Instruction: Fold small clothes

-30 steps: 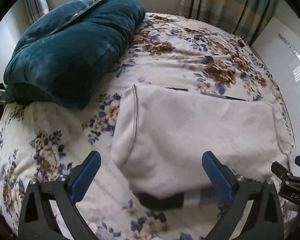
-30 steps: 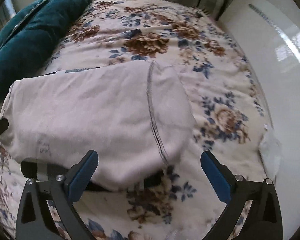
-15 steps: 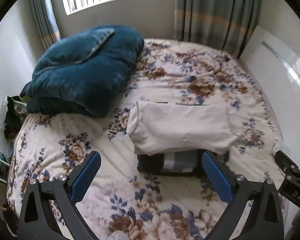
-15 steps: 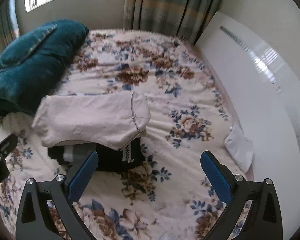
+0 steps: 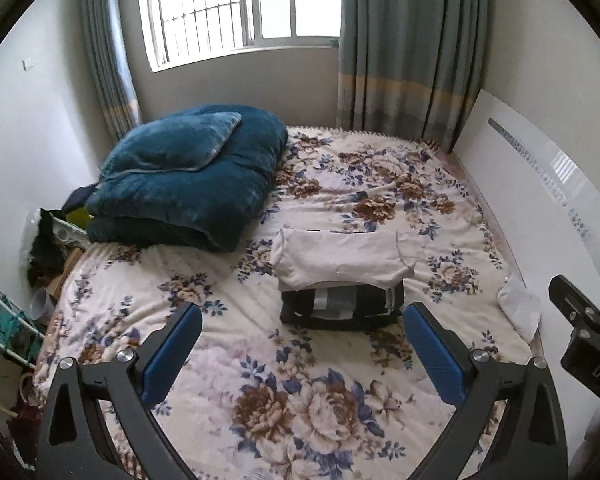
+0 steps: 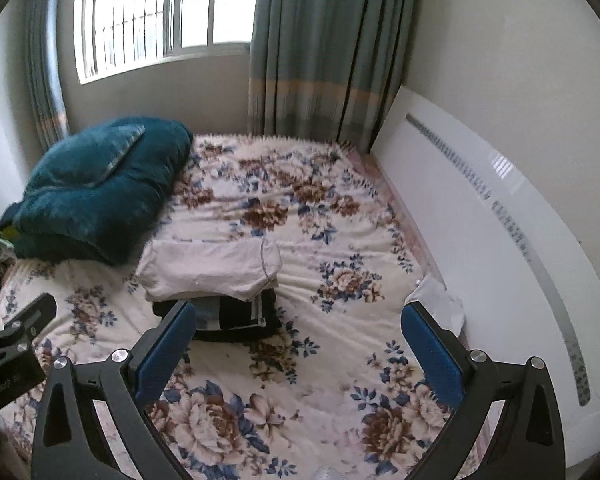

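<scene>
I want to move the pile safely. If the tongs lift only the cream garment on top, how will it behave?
The cream garment is probably floppy: its folded edges droop over the dark folded clothes beneath. It looks thin, so likely light. Lifted by one edge, its fold may open; it seems unlikely to slide off the floral bedspread.

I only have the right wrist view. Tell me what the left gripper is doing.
Observer: The left gripper is open and empty, held over the floral bedspread, short of the stack.
Operator: The stack's near left corner is hidden in my view. Describe it.
Observer: The dark folded clothes show their whole front edge, with a grey band in the middle. The cream garment on top slightly overhangs that corner.
Operator: Report what is off the bed's left side.
Observer: Clutter on the floor, including a wire rack.
</scene>
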Motion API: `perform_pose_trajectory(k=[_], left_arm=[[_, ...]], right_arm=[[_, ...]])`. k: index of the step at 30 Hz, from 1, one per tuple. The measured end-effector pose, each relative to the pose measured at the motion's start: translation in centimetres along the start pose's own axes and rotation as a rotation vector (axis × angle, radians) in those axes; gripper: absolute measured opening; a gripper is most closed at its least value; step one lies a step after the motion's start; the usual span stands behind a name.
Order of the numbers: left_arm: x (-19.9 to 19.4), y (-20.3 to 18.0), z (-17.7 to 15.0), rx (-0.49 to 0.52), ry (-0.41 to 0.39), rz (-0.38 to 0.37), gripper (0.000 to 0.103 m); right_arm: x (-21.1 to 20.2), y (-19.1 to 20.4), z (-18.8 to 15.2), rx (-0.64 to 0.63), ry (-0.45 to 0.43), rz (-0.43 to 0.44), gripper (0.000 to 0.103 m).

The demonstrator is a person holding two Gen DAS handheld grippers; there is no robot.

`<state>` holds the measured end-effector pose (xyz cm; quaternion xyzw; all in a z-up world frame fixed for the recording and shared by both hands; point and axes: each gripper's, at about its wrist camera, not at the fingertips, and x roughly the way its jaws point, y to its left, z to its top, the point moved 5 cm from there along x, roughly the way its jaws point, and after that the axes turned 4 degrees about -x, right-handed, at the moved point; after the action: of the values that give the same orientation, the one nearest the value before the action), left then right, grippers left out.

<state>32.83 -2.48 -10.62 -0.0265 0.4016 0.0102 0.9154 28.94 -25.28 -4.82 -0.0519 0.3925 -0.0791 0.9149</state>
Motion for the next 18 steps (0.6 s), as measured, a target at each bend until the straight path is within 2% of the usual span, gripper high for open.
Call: perform_pose_trajectory(k=[8, 18], left_arm=[[-6.5, 0.0, -0.8, 0.001, -0.049, -0.008, 0.103], [-10.3, 0.6, -0.7, -0.022, -0.119, -0.008, 0.103]], right_arm=[[-8.9, -0.7, -0.5, -0.003, -0.09, 0.055, 0.103], [-15.1, -1.5, -0.9, 0.004, -0.158, 0.068, 0.103]])
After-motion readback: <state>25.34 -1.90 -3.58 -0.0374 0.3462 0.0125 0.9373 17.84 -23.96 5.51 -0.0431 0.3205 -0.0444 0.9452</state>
